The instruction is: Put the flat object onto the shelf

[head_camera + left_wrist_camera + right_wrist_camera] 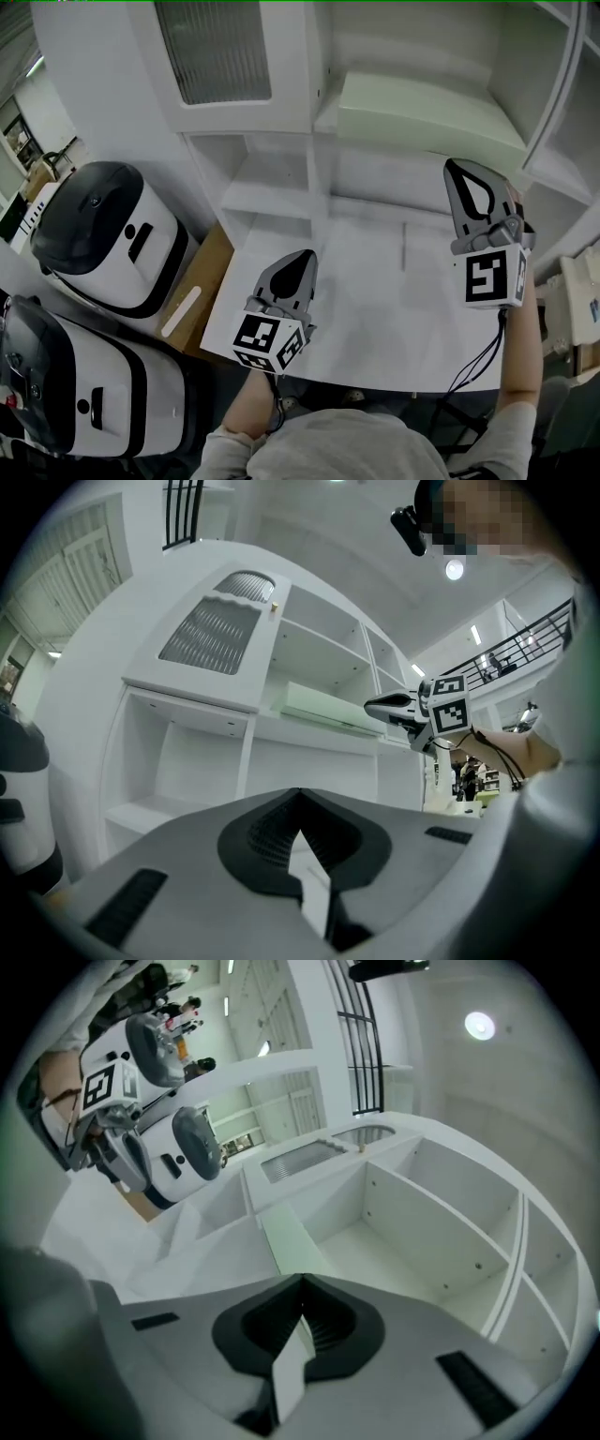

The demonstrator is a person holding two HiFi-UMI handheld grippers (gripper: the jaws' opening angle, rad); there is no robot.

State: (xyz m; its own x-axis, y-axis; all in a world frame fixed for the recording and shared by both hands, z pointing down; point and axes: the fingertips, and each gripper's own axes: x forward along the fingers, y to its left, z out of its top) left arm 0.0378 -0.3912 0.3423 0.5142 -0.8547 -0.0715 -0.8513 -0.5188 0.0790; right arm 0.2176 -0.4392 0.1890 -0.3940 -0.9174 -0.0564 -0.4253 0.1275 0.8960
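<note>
Pale green flat object point(422, 117) lies along the front edge of an upper board in the white shelf unit point(281, 192); judged thin, stiff, light, smooth-faced, best pinched on a long edge; left gripper point(298, 267) and right gripper point(466, 187) both closed, empty.

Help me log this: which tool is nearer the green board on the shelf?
Right. The right tool is at the board's right end; the left tool is over the table.

Soft, even brightness from a ceiling lamp point(480, 1025); both gripper views bulge, with black corners.
</note>
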